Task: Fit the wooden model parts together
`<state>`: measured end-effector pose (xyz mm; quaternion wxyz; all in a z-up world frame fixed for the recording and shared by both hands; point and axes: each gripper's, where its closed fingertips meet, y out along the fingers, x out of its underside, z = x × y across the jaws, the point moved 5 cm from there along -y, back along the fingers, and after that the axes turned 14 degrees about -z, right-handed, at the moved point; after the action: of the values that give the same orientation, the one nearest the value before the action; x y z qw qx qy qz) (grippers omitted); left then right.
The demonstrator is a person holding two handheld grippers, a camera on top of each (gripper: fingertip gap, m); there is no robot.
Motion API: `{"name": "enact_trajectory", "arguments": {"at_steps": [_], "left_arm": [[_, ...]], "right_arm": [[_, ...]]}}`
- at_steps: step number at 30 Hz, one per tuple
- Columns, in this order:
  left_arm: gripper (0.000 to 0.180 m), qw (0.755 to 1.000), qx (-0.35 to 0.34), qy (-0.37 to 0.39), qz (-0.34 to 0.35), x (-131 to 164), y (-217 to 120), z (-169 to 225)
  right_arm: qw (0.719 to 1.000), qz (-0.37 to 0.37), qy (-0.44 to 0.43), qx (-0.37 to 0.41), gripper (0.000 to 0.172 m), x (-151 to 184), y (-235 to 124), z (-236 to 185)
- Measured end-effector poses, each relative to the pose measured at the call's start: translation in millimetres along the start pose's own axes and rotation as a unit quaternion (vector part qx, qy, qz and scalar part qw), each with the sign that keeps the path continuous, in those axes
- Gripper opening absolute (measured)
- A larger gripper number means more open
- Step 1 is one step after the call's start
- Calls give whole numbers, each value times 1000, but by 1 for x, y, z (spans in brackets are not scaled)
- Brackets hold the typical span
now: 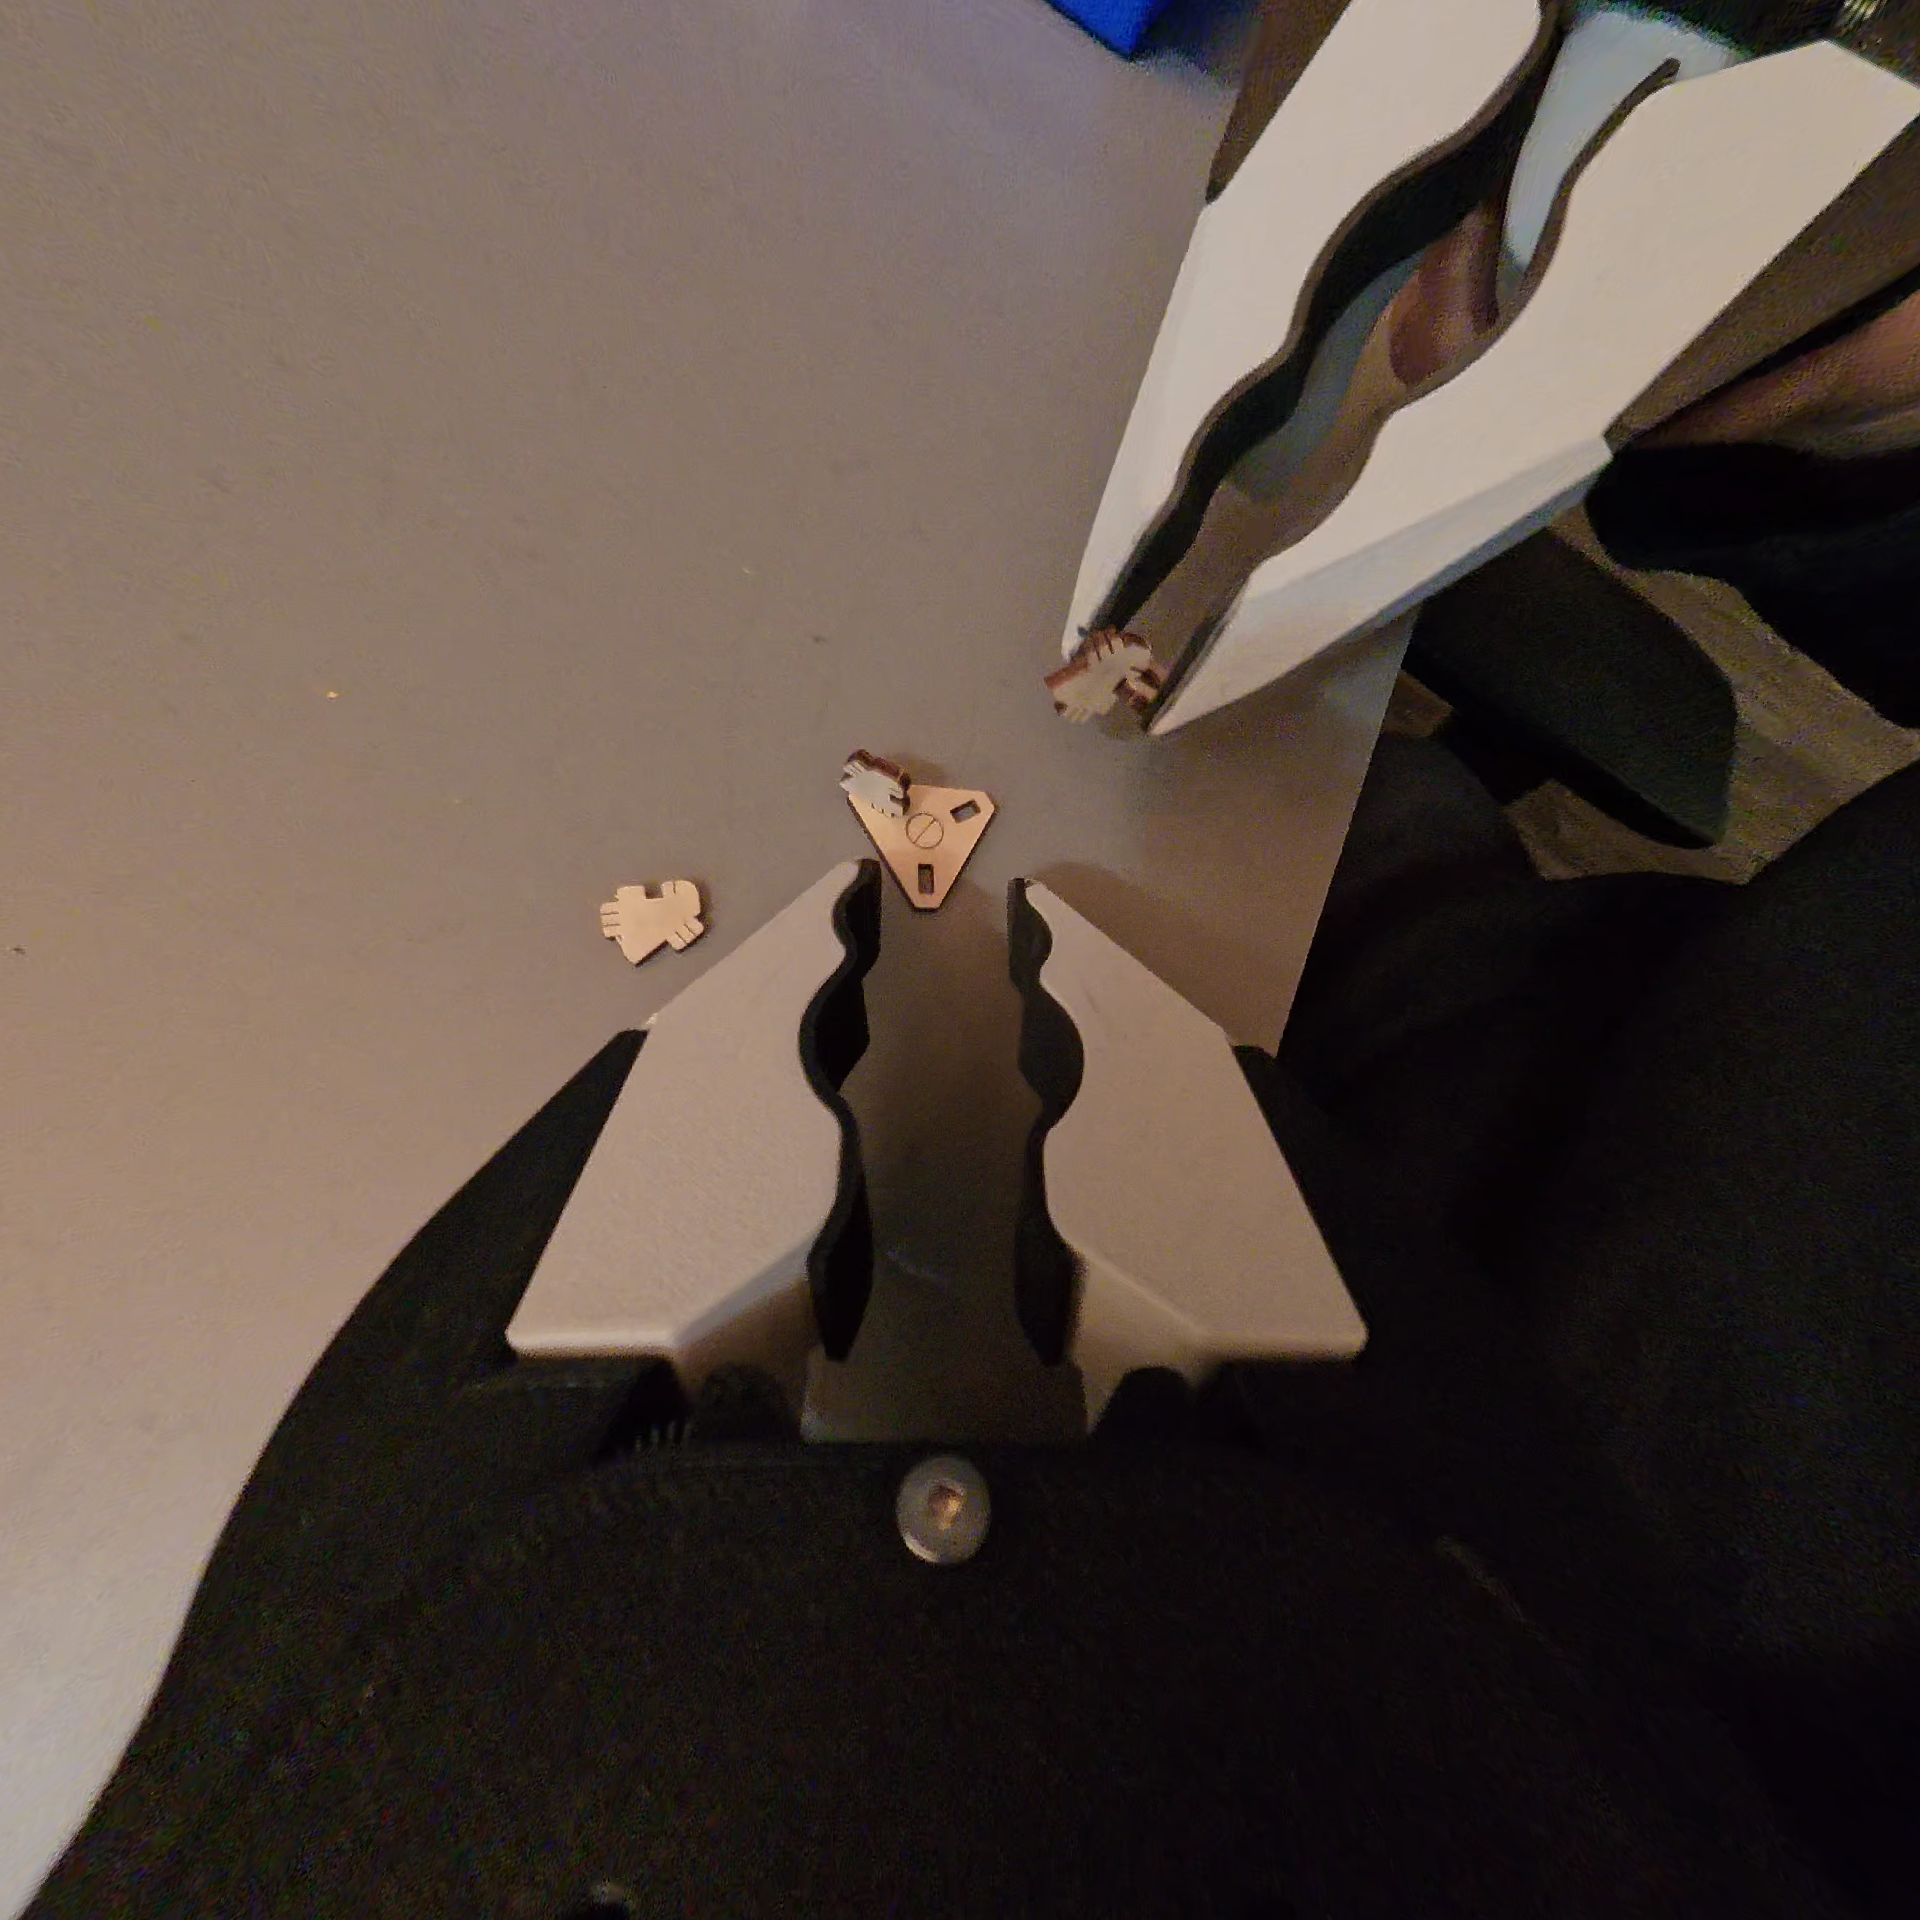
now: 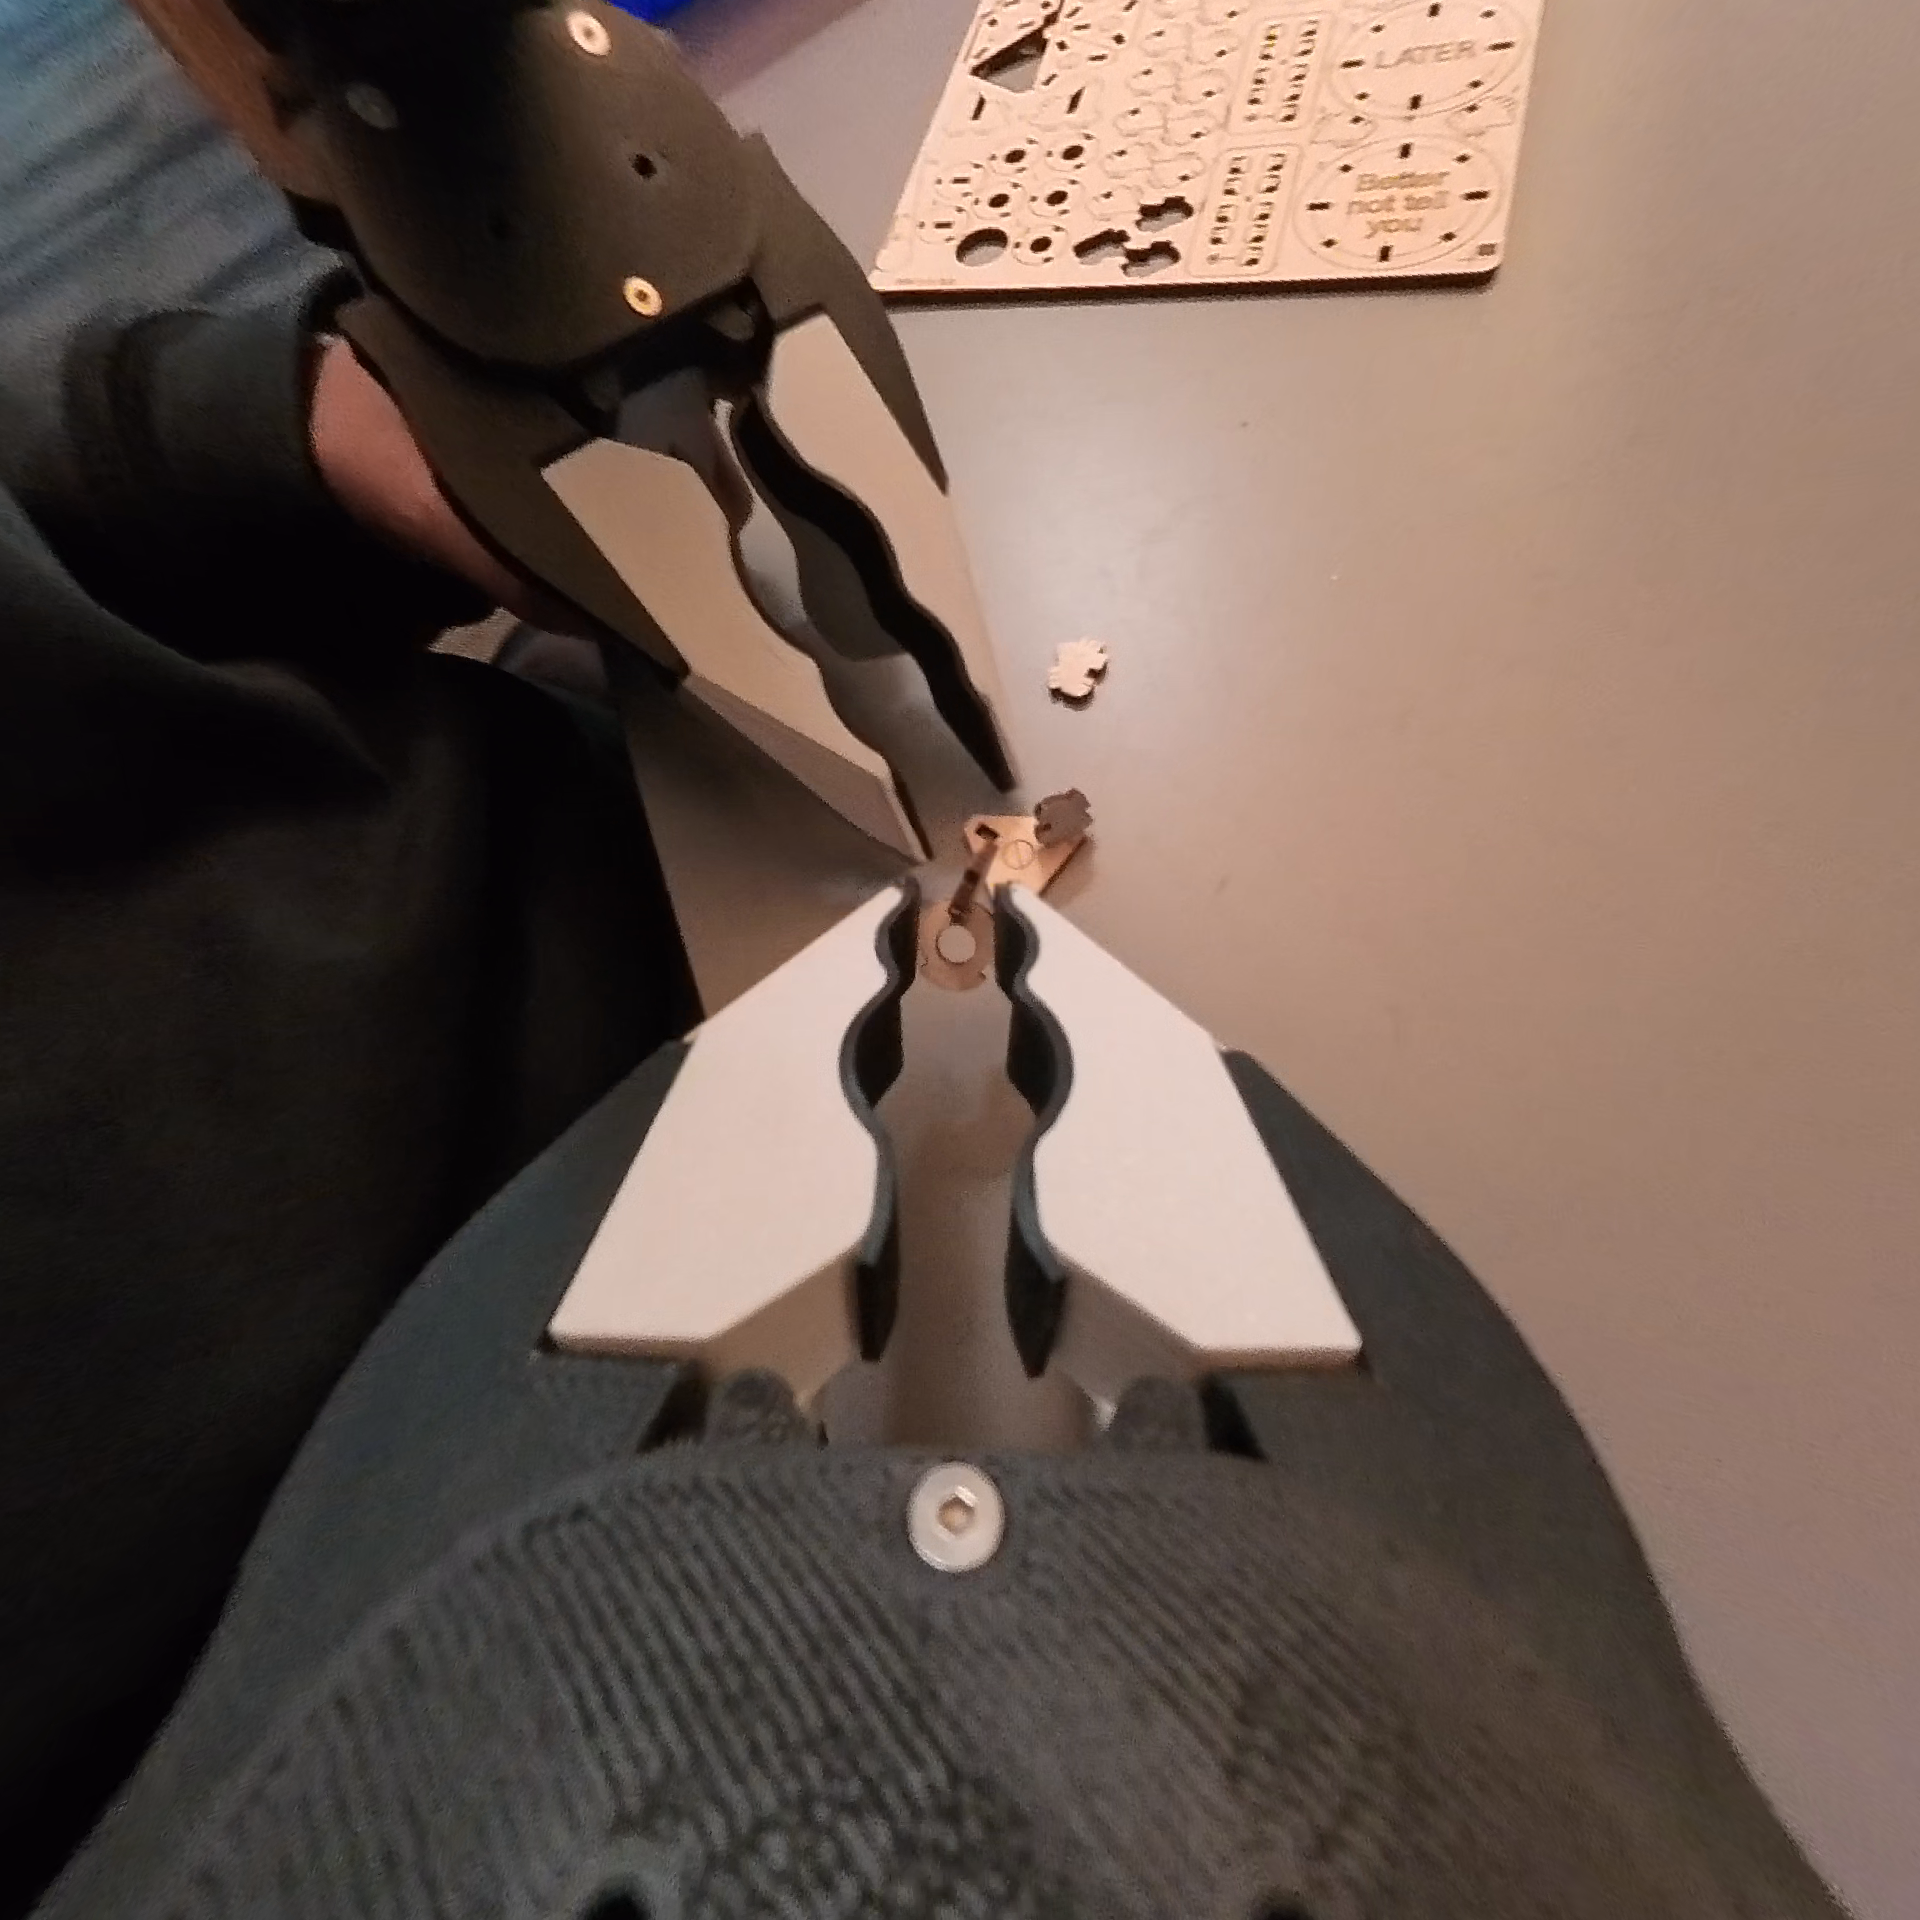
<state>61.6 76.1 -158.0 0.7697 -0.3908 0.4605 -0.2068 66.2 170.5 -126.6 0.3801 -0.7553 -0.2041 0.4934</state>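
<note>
Now, left gripper (image 1: 945,881): jaws stand narrowly apart and grasp nothing; the tips hover low over the grey table (image 1: 416,520).
Triangular plate (image 1: 925,831): a slotted wooden plate flat on the table at 12 o'clock of the left gripper, its nearest corner lying between the open tips without being pinched.
Upright piece (image 1: 878,784): a small hand-shaped wooden piece stands on the plate's corner at 11 o'clock, apparently seated in a slot.
Right gripper (image 2: 954,904): closed narrowly on a small wooden piece (image 1: 1103,673), held off the table at 1 o'clock of the plate and near it.
Loose piece (image 1: 652,920): a second hand-shaped cut-out lies flat at 9 o'clock of the left gripper, apart from the plate.
Plywood sheet (image 2: 1195,156): a laser-cut sheet lies at the far end of the table, at 12 to 1 o'clock in the right wrist view.
Risk, slip: the held piece is tiny and gripped only at the very tips, so a slight twist could probably flick it out.
Risk, skid: the plate is light and unclamped, and a push from either gripper would likely slide it along the smooth table.
Risk, knock: the upright piece looks thinly footed, and a bump to the plate could tip it over.
Risk, clash: both sets of tips crowd the same spot and may collide.
Containers: none shows; only the sheet holds parts, some in their outlines beside several empty cut-outs.
</note>
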Motion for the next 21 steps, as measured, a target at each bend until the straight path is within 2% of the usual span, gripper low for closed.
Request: {"name": "enact_trajectory", "arguments": {"at_steps": [2, 8, 12, 14, 17, 21], "left_arm": [[23, 1000, 3, -4, -2, 0, 0, -1], [20, 997, 41, -11, 67, -3, -14, 6], [20, 995, 68, -25, 64, 1, -15, 7], [20, 995, 75, -23, 60, 2, -14, 9], [19, 995, 78, -19, 51, 3, -13, 10], [18, 995, 83, -16, 49, 3, -12, 12]], "right_arm": [[1000, 0, 9, -15, 12, -2, 2, -1], [999, -38, 19, -11, 12, -4, 15, -2], [996, -88, 3, -12, 13, 1, 29, -10], [995, -99, -8, -8, 19, 1, 33, -13], [994, -107, -13, 2, 30, 3, 31, -14], [996, -90, -6, 18, 32, 4, 18, -13]]}}
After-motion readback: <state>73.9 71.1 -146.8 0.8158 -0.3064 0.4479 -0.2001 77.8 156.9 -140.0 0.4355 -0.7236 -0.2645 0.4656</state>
